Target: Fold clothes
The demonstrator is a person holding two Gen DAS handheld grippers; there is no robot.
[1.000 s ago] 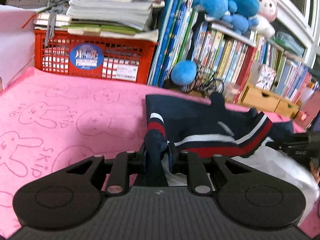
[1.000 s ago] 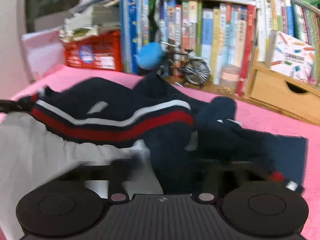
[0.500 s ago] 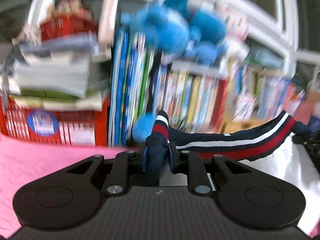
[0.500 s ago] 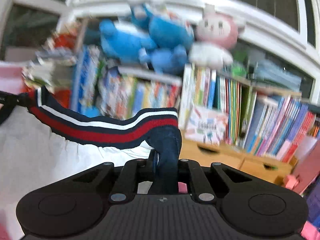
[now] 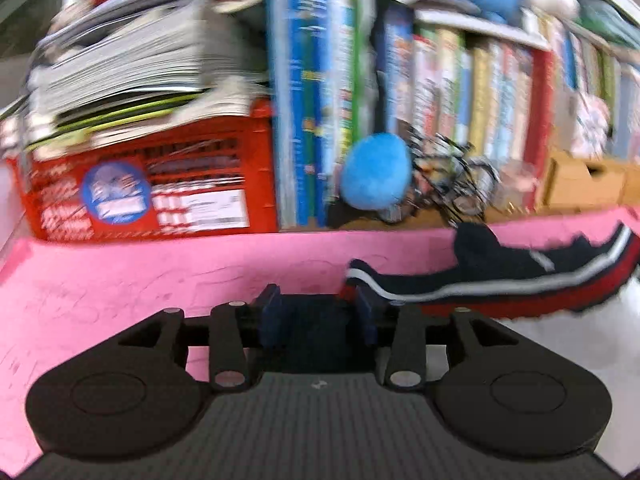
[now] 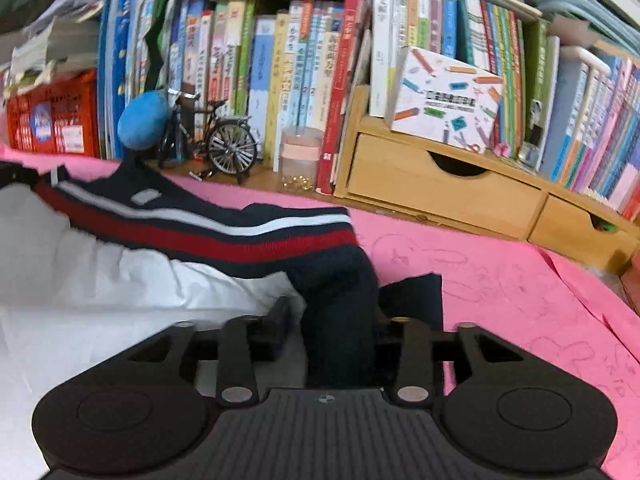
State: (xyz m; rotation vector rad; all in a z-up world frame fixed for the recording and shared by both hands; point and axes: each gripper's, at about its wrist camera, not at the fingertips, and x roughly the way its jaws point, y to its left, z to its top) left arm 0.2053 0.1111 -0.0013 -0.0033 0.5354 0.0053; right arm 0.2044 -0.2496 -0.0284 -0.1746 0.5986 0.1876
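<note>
A navy sweater with a red and a white stripe and a white body [image 6: 192, 232] lies on the pink rabbit-print towel [image 6: 500, 280]. In the left wrist view the sweater [image 5: 500, 276] stretches to the right from my left gripper [image 5: 316, 316], whose jaws stand apart with navy fabric between them. My right gripper [image 6: 332, 324] also has its jaws apart, with a navy fold of the sweater lying between them. The left view is blurred.
Behind the towel stand a red crate [image 5: 152, 196] under stacked papers, rows of books [image 6: 280, 60], a blue plush ball [image 6: 142, 120], a model bicycle [image 6: 212, 136], a small jar [image 6: 300, 156] and wooden drawers [image 6: 440, 188].
Both grippers lifted the sweater up, then came back down to the towel. Both sets of jaws, shut on the fabric half a second ago, now stand apart.
</note>
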